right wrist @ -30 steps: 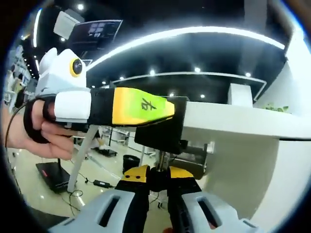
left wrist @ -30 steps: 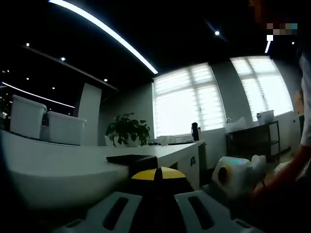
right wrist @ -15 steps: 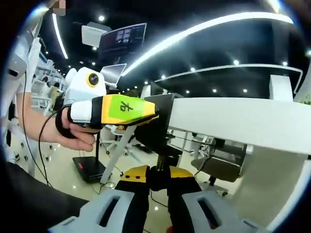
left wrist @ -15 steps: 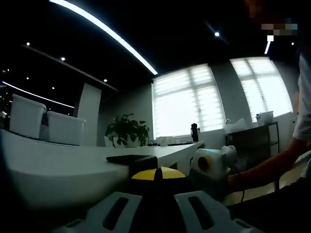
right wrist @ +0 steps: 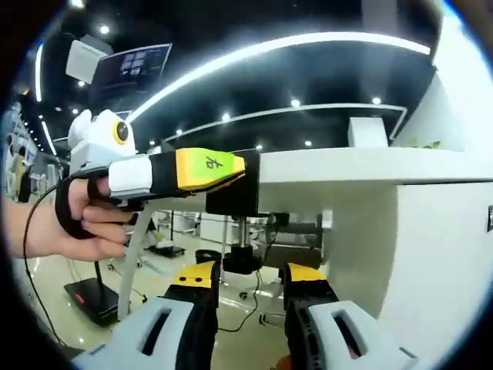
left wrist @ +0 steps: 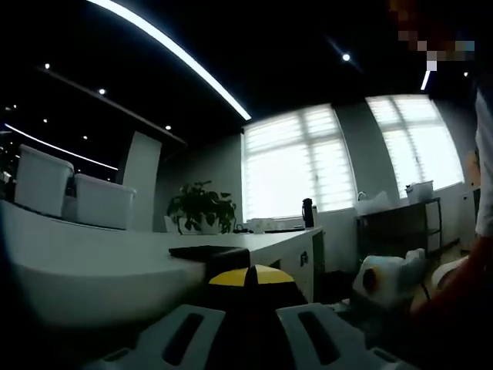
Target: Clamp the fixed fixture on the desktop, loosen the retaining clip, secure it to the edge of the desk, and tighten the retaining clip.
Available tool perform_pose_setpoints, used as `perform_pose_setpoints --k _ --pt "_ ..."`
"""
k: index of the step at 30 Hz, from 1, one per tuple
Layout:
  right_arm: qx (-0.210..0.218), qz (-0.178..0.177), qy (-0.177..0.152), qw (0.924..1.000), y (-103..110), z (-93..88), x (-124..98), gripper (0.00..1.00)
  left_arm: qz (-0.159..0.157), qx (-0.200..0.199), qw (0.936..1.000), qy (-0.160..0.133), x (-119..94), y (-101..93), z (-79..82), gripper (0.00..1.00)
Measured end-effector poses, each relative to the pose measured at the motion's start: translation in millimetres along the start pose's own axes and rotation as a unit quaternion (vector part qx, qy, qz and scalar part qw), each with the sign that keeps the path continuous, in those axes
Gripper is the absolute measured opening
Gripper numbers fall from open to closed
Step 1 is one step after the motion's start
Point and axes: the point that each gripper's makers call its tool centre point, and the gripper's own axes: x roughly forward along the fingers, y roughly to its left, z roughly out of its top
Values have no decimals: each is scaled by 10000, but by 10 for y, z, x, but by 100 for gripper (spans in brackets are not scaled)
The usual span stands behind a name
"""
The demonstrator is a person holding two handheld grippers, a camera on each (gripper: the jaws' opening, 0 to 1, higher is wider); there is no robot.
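Note:
A black clamp fixture grips the edge of the white desk, its screw hanging down to a round knob. My left gripper, held by a hand, is shut on the fixture's upper part. In the left gripper view, the left gripper's yellow tips meet over the fixture, whose top plate lies on the desk. My right gripper is open below the desk, with the knob between its jaws and untouched. It also shows low at the right as the right gripper.
White bins, a plant and a bottle stand on the desk before bright windows. A black shelf cart stands at the right. Under the desk are a slanted leg, chairs and open floor.
My right gripper has opened and let go of the screw knob that it held before. It now sits a little back from it. The left gripper still holds the fixture.

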Motion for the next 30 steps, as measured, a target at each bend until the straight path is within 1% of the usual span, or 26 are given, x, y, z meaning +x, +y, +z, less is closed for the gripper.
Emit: perform_pose_setpoints --k 1,2,3,4,5,7,9,10,13,14,16,17,19,21,22,23,24,25,26,27,30 --pt "-115 -103 127 9998 5 -39 34 31 0 7 10000 4 1 0 0 2" --pt "-45 16 126 9999 92 -36 92 31 2 8 10000 7 1 0 -1 2" --pt "-72 40 140 9999 120 -31 119 31 6 18 10000 7 2 0 -1 2" --pt "-207 -49 155 9997 109 -15 152 31 9 27 10000 7 2 0 -2 2" --pt "-244 -85 85 9996 123 26 182 31 8 35 10000 10 2 -1 -2 2" --pt "-262 -89 51 9996 140 68 246 30 7 39 10000 16 2 0 -3 2" --pt "-328 -101 95 9994 160 74 290 24 1 57 10000 13 2 -1 -3 2" --pt "-594 -216 137 9979 106 74 292 19 1 47 10000 15 4 0 -7 2" --pt "-546 -55 81 9985 93 74 285 18 -6 68 10000 31 13 0 -14 2" --pt "-541 19 52 9985 91 77 275 18 -8 76 10000 33 15 0 -15 2" --pt "-753 257 -23 9968 111 94 264 18 -11 74 10000 25 16 -2 -11 2" --pt "-774 355 -33 9964 111 86 262 18 -12 70 10000 19 15 -3 -8 2" --pt "-720 734 -90 9947 148 85 269 18 -10 68 10000 15 17 0 -6 2" --pt "-829 969 -97 9918 148 83 275 18 -15 70 10000 17 20 4 -4 2" --pt "-847 1149 -93 9897 158 82 279 18 -16 72 10000 21 21 4 -4 2" --pt "-761 1364 -56 9877 169 78 282 18 -16 75 10000 22 21 5 -4 2" --pt "-748 1415 -43 9871 168 76 283 18 -17 85 10000 21 22 6 -4 2" --pt "-719 1627 -30 9840 173 76 285 18 -22 86 10000 18 21 5 -3 2" --pt "-711 1720 -26 9825 173 76 286 18 -22 74 10000 16 21 5 -2 2" --pt "-682 1897 -19 9795 175 74 288 18 -22 76 10000 12 19 2 -1 2" --pt "-565 2178 35 9743 173 62 310 18 -25 74 10000 12 19 4 0 2"
